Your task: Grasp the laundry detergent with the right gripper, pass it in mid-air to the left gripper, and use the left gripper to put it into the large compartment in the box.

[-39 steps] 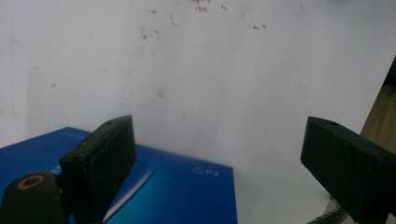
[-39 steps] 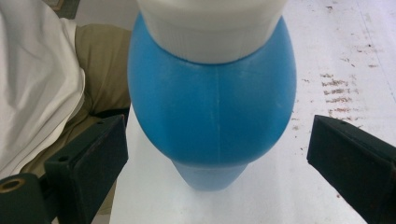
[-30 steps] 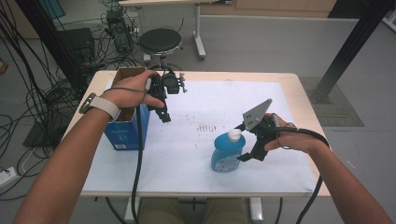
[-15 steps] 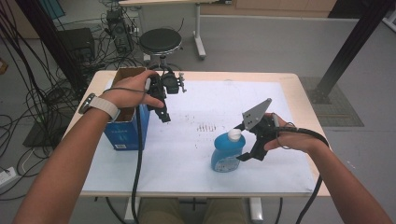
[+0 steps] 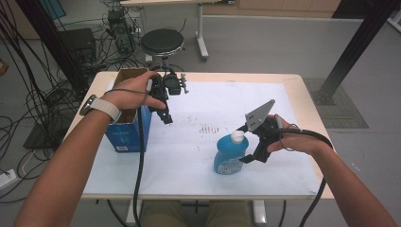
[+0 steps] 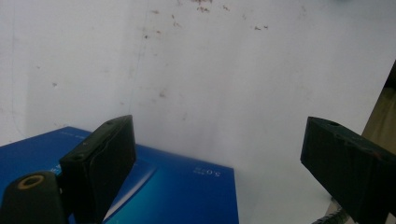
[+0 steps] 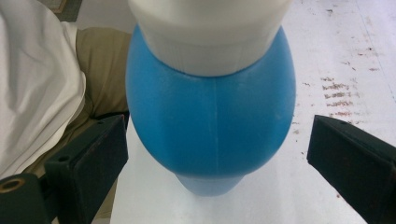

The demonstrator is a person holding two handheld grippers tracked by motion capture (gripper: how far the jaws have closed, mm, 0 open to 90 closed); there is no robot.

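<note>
High view: The rounded blue plastic bottle with a white cap (image 5: 231,153) stands upright on the white sheet covering the light wooden table (image 5: 293,80), toward the near right part of the sheet. The right gripper (image 5: 246,142) sits just beside the bottle on its right, one black jaw near the cap and the other near the lower body; the jaws are spread apart and no contact with the bottle is visible. The grey three-cornered plate points up and away from the hand. The left gripper (image 5: 166,117) hangs above the sheet at the far left, jaws pointing down, just beside the open blue cardboard box (image 5: 124,135), which stands at the left edge of the sheet. A band with a round face sits on the left wrist. Small reddish-brown marks (image 5: 210,128) lie on the sheet between the two grippers.

Left gripper view: The two black jaws stand wide apart with nothing between them. The blue box (image 6: 187,191) lies below the left-hand jaw; the white sheet with faint marks is beyond.

Right gripper view: The blue bottle (image 7: 210,121) stands centred between the two separated jaws, with a gap on each side. The white cap (image 7: 210,32) is at the top.
</note>
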